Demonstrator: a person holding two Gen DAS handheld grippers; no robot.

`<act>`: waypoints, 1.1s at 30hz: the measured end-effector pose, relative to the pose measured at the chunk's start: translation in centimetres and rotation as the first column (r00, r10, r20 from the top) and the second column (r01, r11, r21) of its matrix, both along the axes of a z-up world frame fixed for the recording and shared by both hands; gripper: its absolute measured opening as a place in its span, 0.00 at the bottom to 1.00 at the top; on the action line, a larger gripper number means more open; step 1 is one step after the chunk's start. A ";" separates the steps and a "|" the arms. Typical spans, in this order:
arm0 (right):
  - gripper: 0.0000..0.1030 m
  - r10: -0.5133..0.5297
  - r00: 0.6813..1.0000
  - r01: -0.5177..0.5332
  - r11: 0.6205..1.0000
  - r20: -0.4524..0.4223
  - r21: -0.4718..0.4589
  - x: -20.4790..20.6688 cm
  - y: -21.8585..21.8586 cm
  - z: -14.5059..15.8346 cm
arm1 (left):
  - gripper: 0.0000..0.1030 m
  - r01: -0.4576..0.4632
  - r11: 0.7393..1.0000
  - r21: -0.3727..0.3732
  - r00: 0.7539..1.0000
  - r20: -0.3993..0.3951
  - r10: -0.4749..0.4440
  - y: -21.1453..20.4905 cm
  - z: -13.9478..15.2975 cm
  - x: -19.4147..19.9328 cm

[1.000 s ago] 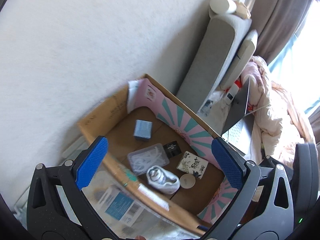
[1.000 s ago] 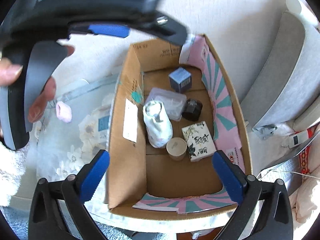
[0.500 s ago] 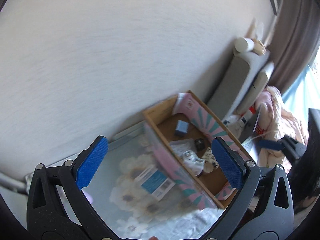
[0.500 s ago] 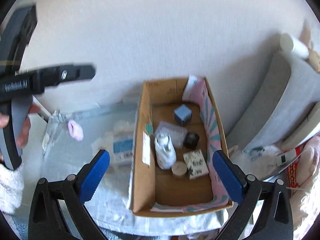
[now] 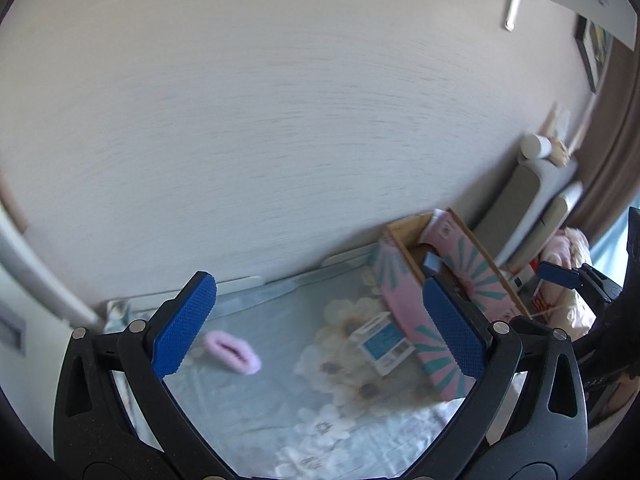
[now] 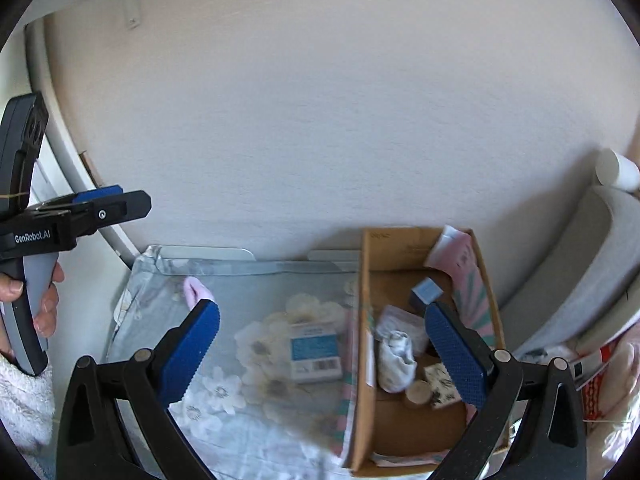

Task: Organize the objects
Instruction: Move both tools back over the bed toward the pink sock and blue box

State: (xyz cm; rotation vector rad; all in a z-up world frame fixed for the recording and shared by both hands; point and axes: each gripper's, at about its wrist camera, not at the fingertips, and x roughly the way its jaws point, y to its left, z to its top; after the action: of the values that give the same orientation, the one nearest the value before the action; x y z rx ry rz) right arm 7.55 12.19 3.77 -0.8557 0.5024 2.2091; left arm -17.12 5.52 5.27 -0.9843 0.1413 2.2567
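A cardboard box [image 6: 366, 280] with pink and teal flaps stands at the table's right end; it also shows in the left wrist view [image 5: 404, 312]. Inside lie a rolled white sock [image 6: 394, 356], a clear bag, a small blue cube [image 6: 426, 292], a round tan lid and a patterned packet. A blue and white carton [image 6: 314, 350] [image 5: 382, 344] lies on the floral cloth beside the box. A pink fluffy item [image 5: 232, 350] [image 6: 196, 290] lies further left. My left gripper [image 5: 316, 328] and right gripper [image 6: 322, 352] are both open, empty and held high above the table.
The table with its pale blue floral cloth [image 5: 280, 392] stands against a white wall [image 6: 320, 120]. A grey cushioned seat [image 6: 580, 280] and pink bedding [image 5: 568, 280] are to the right of the box. A white pipe [image 6: 68, 168] runs down at the left.
Both grippers have pulled back and up from over the box. The left one has swung left, so the cloth, the carton and the pink item have come into view. Both stay open.
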 end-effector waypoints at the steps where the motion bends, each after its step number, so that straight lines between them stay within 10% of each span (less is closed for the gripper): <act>1: 1.00 0.006 1.000 -0.006 1.000 -0.003 0.002 -0.6 -0.3 -0.1 | 1.00 -0.011 1.000 0.000 1.000 -0.001 0.011 -0.7 -0.2 -0.1; 20: 1.00 -0.215 0.976 0.215 0.977 0.015 -0.003 -6.8 -5.3 -8.2 | 1.00 -0.085 0.996 -0.016 0.994 0.070 0.086 -7.8 -11.7 -2.0; 33: 0.99 -0.495 0.868 0.497 0.867 0.036 -0.046 -7.4 -4.7 -17.0 | 1.00 -0.052 0.999 -0.008 0.987 0.150 0.053 -5.8 -20.7 -4.1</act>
State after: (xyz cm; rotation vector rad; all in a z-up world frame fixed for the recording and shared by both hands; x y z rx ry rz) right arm 0.11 7.52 -13.28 -0.6830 0.6892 1.7148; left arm -21.19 -0.28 -15.40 -1.1687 0.0548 2.2197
